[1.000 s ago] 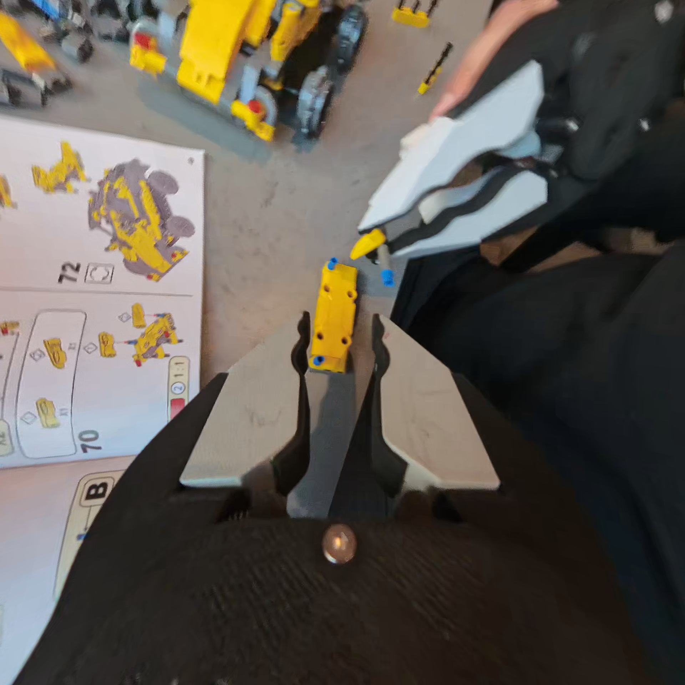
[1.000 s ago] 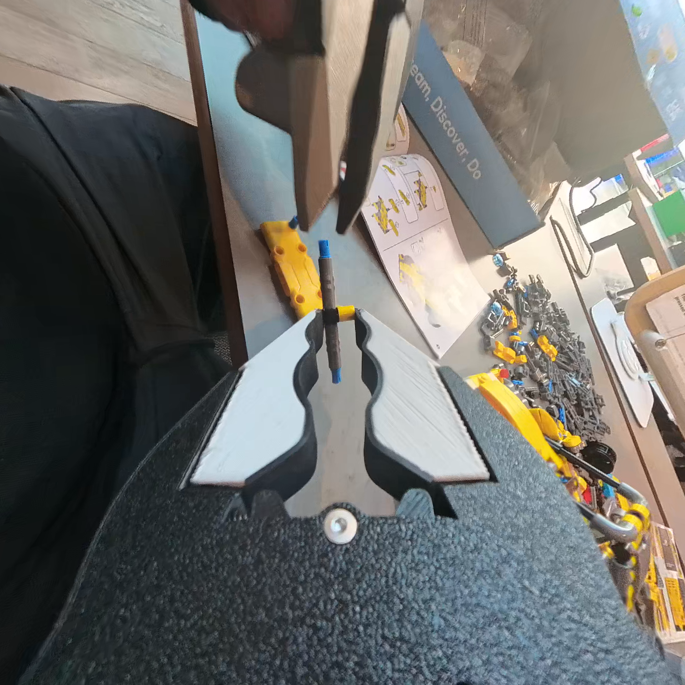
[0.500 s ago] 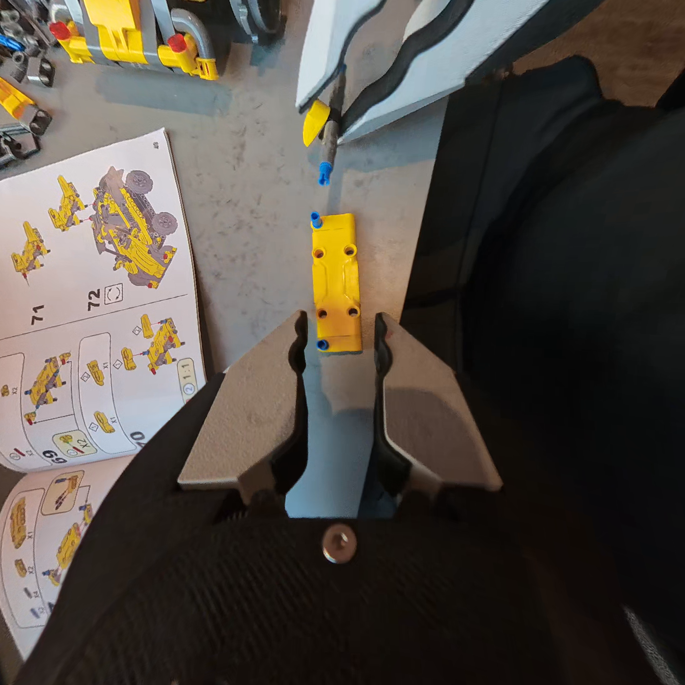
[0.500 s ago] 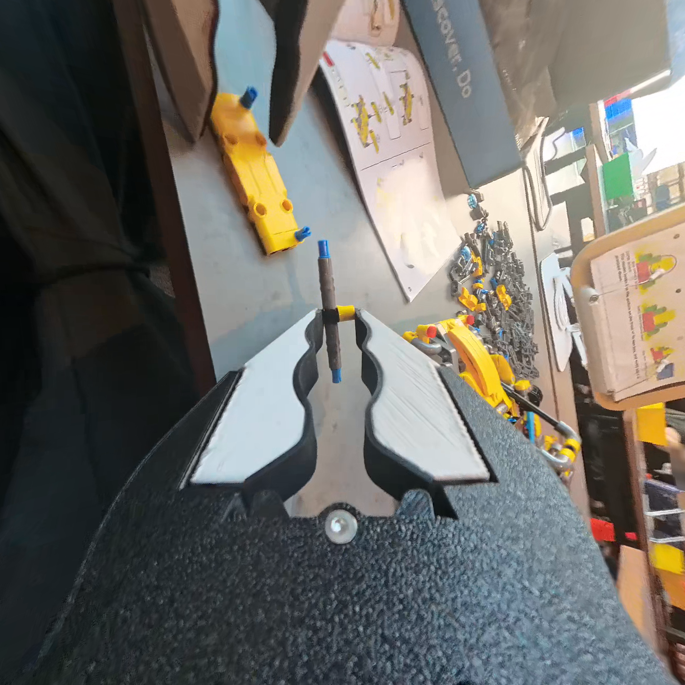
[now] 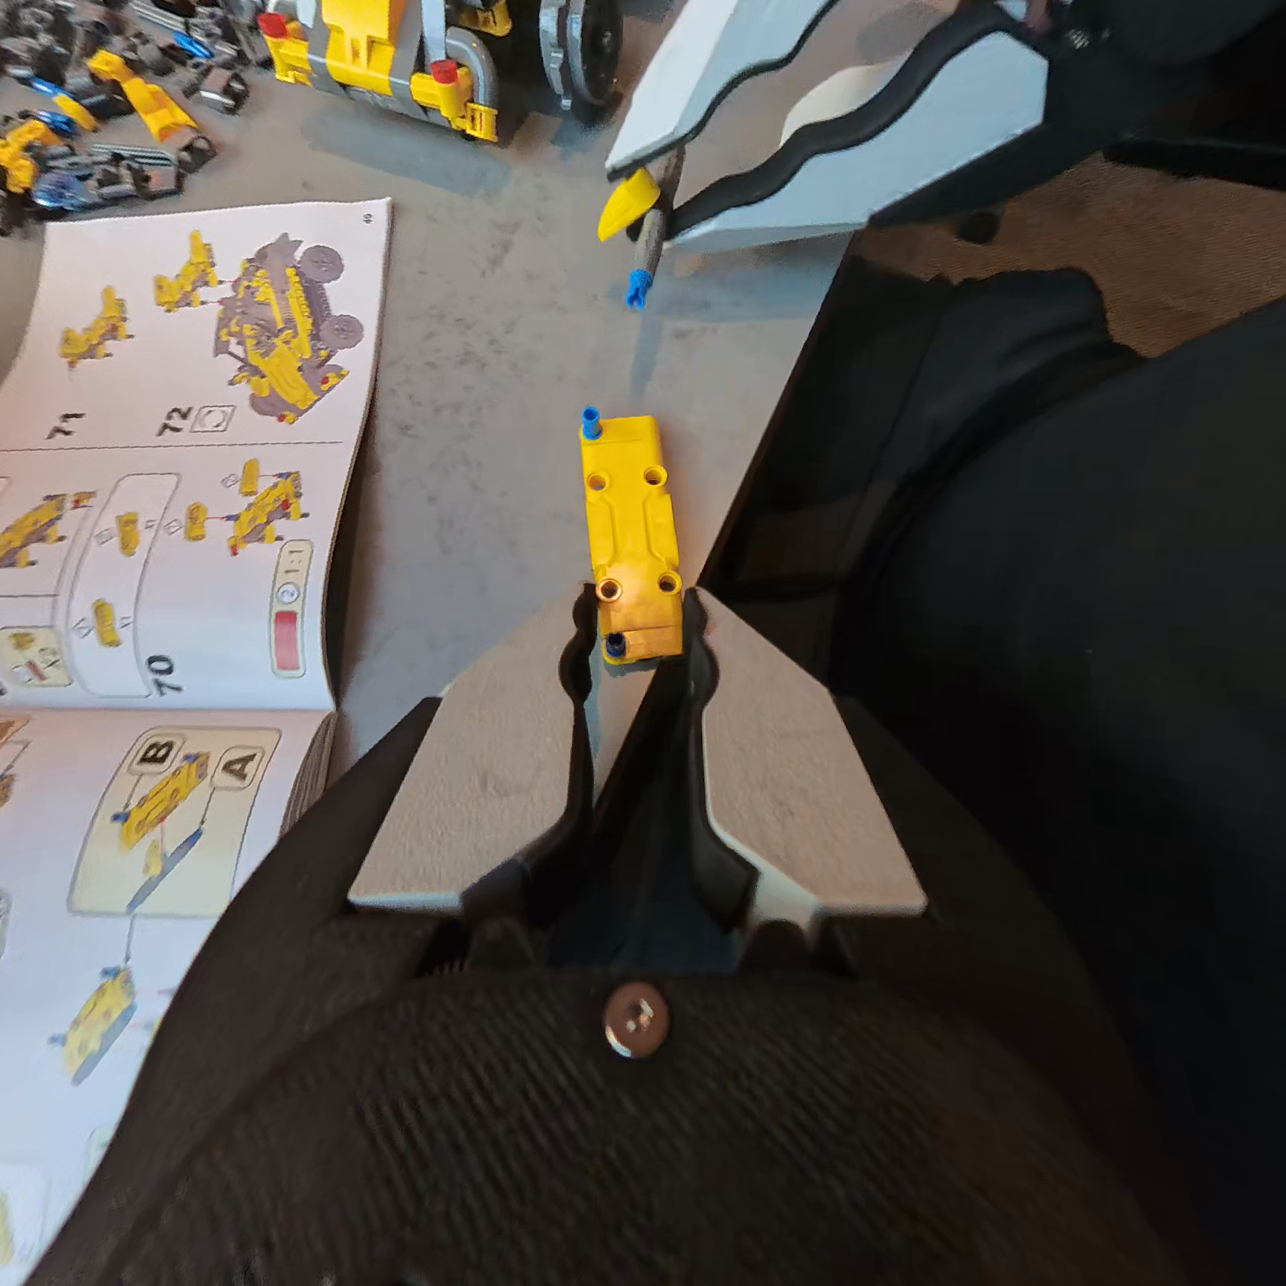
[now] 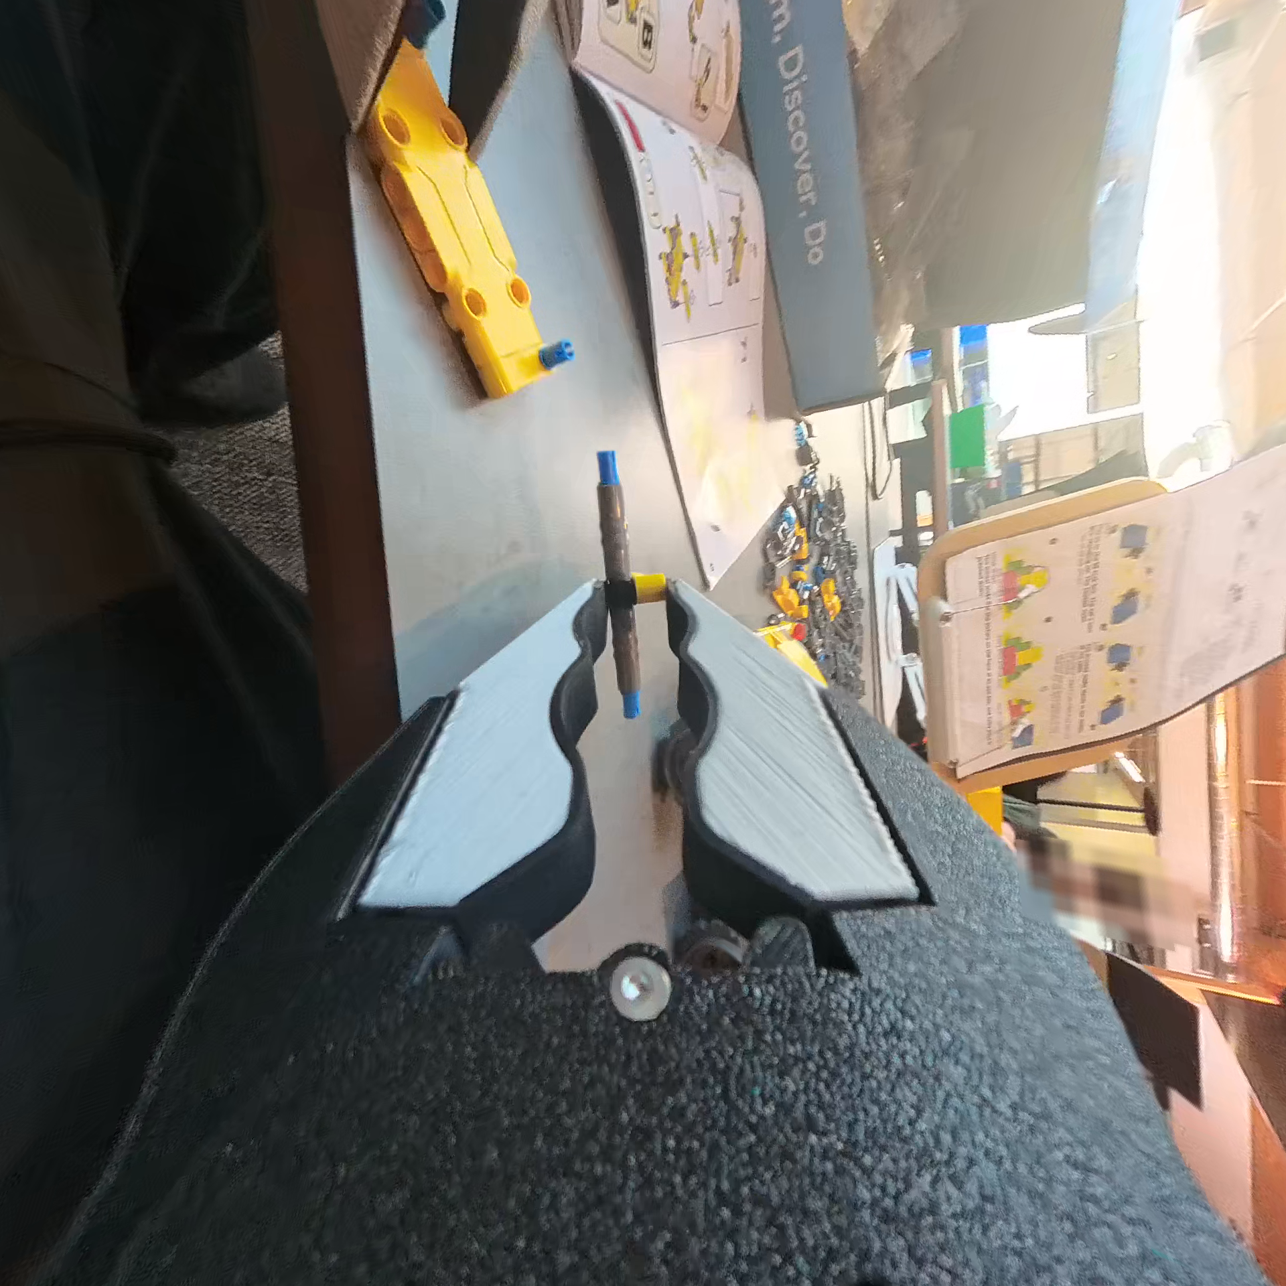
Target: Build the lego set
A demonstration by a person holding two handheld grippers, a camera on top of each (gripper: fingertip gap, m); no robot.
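A yellow panel piece (image 5: 630, 529) with blue pins at two corners lies on the grey table near its edge; it also shows in the right wrist view (image 6: 452, 229). My left gripper (image 5: 639, 598) has its fingertips closed against both sides of the panel's near end. My right gripper (image 6: 633, 591) is shut on a dark grey axle (image 6: 616, 529) with blue ends and a small yellow connector (image 6: 651, 588). It holds the axle above the table, apart from the panel. The right gripper (image 5: 661, 202) and axle (image 5: 651, 240) show at the top of the left wrist view.
An open instruction booklet (image 5: 195, 452) lies left of the panel. A partly built yellow vehicle (image 5: 417, 62) and loose pieces (image 5: 90, 139) sit farther back. A blue-grey box (image 6: 807, 209) stands past the booklet. The table edge (image 5: 751, 487) and a person's dark clothing are right beside the panel. One gripper's finger ends stand about 11 cm off the other's.
My left gripper moved forward over the panel's near end and its jaws narrowed onto it. My right gripper drew back from the panel with the axle still held.
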